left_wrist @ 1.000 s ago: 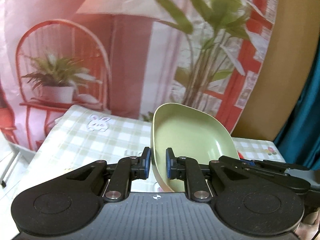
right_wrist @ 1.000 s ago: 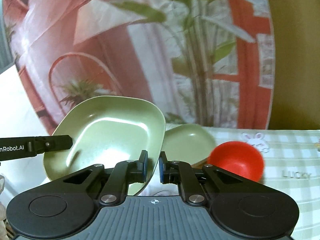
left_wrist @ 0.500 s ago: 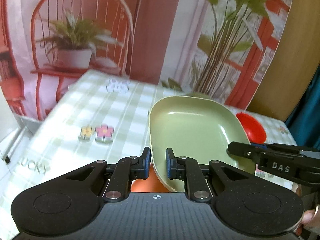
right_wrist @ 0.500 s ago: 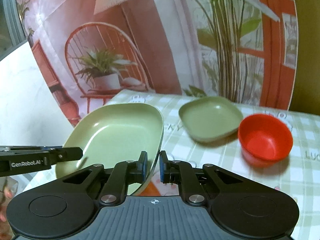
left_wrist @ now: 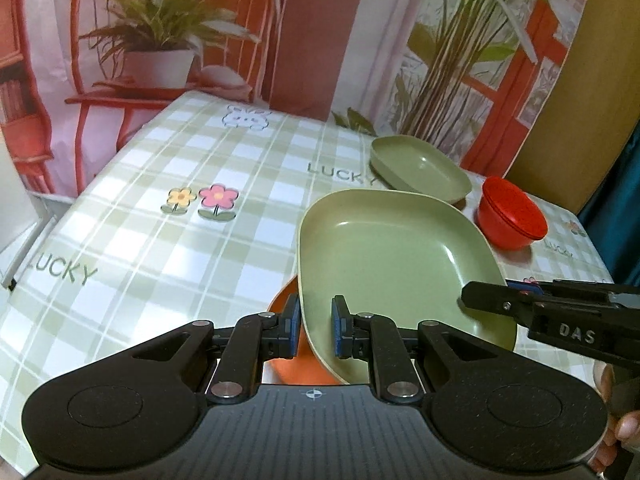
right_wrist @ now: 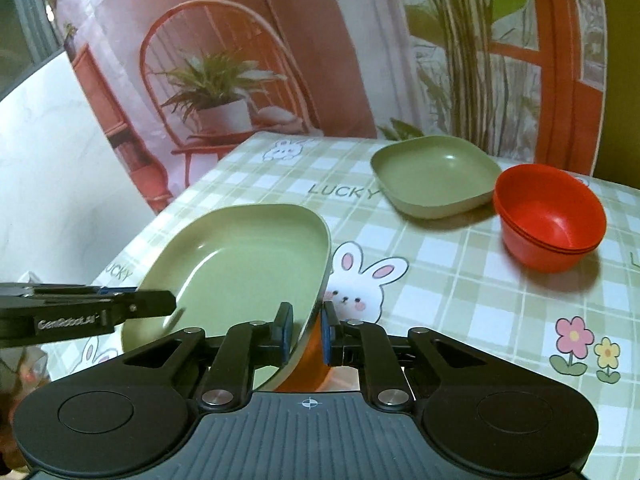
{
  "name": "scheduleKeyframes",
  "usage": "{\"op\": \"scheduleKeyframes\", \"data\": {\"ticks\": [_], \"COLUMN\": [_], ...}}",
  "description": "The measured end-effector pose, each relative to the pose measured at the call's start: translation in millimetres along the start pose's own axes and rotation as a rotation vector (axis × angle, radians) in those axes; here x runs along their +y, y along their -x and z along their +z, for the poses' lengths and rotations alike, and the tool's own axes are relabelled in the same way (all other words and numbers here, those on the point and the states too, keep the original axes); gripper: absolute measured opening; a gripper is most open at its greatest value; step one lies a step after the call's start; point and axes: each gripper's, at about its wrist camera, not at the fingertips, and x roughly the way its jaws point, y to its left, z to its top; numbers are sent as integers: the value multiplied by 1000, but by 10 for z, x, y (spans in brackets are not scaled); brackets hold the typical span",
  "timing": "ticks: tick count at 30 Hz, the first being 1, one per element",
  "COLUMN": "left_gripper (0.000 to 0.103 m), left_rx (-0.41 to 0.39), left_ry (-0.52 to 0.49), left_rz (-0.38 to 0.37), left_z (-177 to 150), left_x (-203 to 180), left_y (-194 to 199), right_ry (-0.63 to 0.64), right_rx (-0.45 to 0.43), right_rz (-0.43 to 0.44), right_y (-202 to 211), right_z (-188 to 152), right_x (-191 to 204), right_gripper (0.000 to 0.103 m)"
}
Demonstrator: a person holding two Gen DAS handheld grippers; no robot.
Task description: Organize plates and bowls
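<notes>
A large green plate (left_wrist: 384, 256) is held between both grippers, low over an orange dish (left_wrist: 296, 368) on the table. My left gripper (left_wrist: 314, 330) is shut on the plate's left rim. My right gripper (right_wrist: 306, 330) is shut on its right rim; the plate also shows in the right wrist view (right_wrist: 240, 268). The orange dish peeks out below the plate (right_wrist: 316, 368). A smaller green plate (right_wrist: 436, 176) lies farther back. Stacked red bowls (right_wrist: 552, 216) stand to its right.
The table has a green checked cloth (left_wrist: 160, 208) with rabbit and flower prints. A printed backdrop (left_wrist: 280, 32) hangs behind the far edge. The table's left edge drops off near a white surface (right_wrist: 48, 152).
Both grippers have tipped the large green plate from nearly upright to almost flat and lowered it toward the table, over the orange dish. Both views now look down on the table.
</notes>
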Motion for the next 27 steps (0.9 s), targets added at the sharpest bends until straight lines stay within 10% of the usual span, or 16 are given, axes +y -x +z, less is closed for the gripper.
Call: {"op": "scheduleKeyframes", "data": {"ticks": [27], "left_gripper": [16], "left_rx": [69], "left_ry": [-118], "left_rz": [-7], "left_z": [148], "left_x": [33], "left_y": [-346], "right_ry": [35], "right_rx": [120], "right_rz": [34], "right_y": [-4], "right_z": [-259], "right_x": [146], "right_gripper": [23]}}
